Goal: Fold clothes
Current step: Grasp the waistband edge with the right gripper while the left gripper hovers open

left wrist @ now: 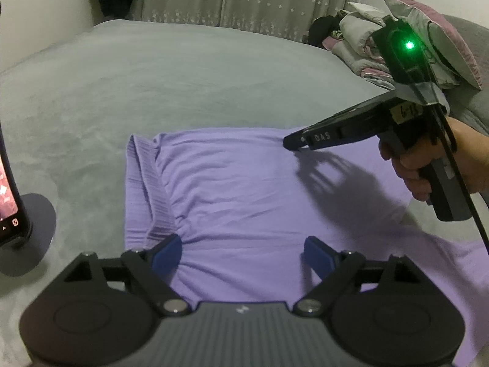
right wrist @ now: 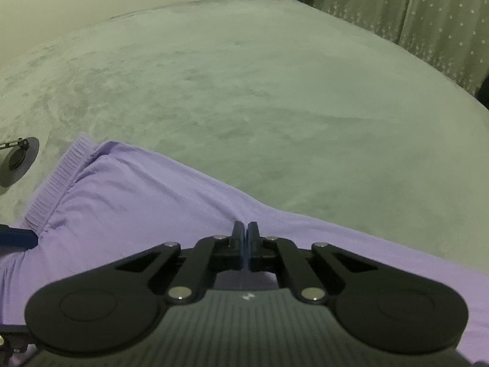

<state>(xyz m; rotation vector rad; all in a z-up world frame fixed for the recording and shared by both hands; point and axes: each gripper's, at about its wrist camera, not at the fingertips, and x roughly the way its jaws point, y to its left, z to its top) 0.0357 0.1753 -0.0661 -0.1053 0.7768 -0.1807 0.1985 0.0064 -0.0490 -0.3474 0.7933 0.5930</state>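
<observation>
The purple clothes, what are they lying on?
The purple clothes lie spread on a grey fuzzy bed cover, which shows all around their far and left edges. What is under the cloth itself is covered, so it cannot be seen.

A lilac ribbed-waistband cotton garment [left wrist: 244, 189] lies flat on the grey plush bed [left wrist: 183, 76]. The left gripper [left wrist: 241, 252] hovers over it, jaws wide apart. The right gripper [left wrist: 293, 144], jaws together, tips onto its far edge.

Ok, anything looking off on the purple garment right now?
Mostly flat, but the purple garment is bunched at the ribbed waistband, gathered into wrinkles by the left gripper, whose jaws stand open. No damage or spills visible.
</observation>
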